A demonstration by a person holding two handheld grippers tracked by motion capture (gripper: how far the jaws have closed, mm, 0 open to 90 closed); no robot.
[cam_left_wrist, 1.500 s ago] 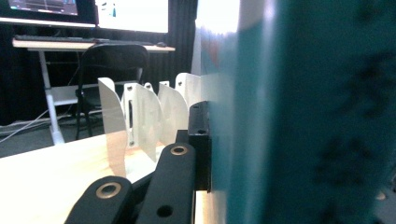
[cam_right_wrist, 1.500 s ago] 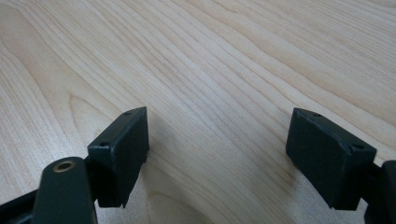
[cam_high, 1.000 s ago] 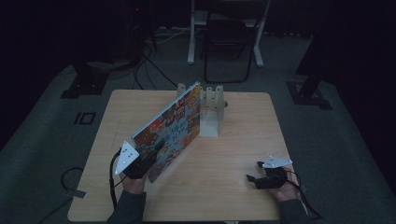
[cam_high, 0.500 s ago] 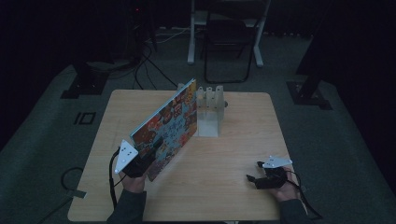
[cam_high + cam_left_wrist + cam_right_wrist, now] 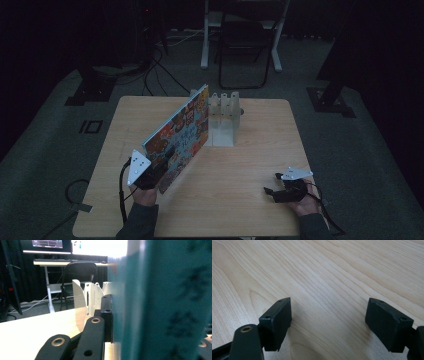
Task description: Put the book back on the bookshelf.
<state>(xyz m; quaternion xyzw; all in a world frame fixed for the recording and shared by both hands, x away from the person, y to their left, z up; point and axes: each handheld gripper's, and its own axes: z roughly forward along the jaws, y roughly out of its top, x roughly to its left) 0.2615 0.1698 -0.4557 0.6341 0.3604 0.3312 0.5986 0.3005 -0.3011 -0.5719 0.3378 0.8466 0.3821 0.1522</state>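
**Picture book held on edge beside a white rack**

From the high view, a person at a pale wooden table (image 5: 250, 150) grips a large picture book (image 5: 180, 137) with the left gripper (image 5: 145, 175). The book stands tilted on its long edge, its colourful cover facing the table's middle, its near lower corner pinched in the jaws and its far end reaching just beside a white slotted rack (image 5: 223, 117) at the table's back. The right gripper (image 5: 272, 191) rests low at the table's near right corner, well apart from book and rack.

In the left gripper view, the book's teal cover (image 5: 162, 302) rises close and blurred across the right half, one black jaw pressed flat against its edge; the opposite jaw is hidden behind the book. The rack's white dividers (image 5: 92, 297) stand just beyond, with a dark chair (image 5: 77, 272) and a desk farther back.

In the right gripper view, the right gripper (image 5: 328, 322) has its jaws spread wide, nothing between them but bare wood grain (image 5: 324, 270).
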